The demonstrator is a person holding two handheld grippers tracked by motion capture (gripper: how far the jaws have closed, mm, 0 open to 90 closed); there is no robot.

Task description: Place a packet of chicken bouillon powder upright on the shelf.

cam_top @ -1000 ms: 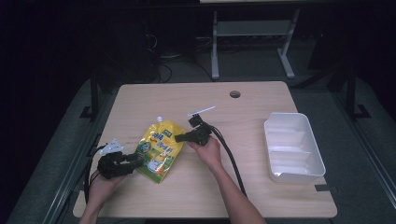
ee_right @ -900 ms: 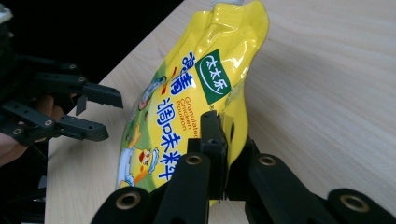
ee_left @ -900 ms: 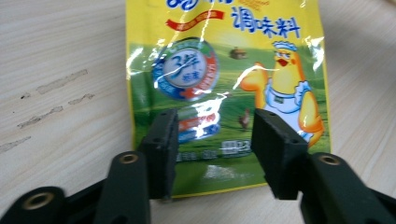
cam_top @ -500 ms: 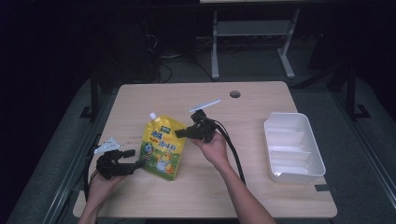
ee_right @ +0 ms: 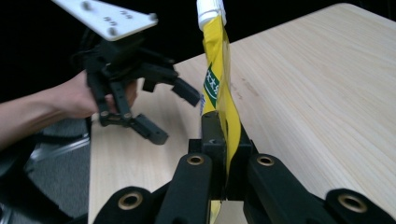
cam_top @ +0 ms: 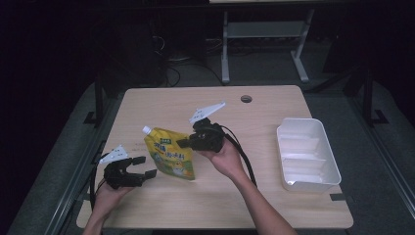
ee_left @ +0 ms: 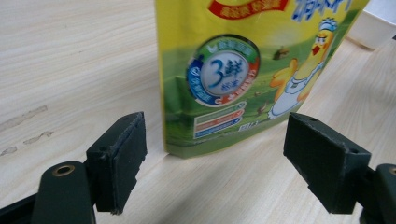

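- Yellow spouted pouch (cam_top: 169, 155) is standing upright mid-table, pinched at its edge by the right gripper (cam_top: 185, 143).
- Left gripper (cam_top: 145, 167) is sitting just beside it, jaws having just opened wide, gripping nothing.
- White tray (cam_top: 307, 154) is waiting well apart; moving the pouch there looks not yet done.

Right gripper (ee_right: 223, 140) clamps yellow pouch (ee_right: 219, 84) edge-on, white cap (ee_right: 210, 10) up; left gripper (ee_right: 161, 112) spread beside it
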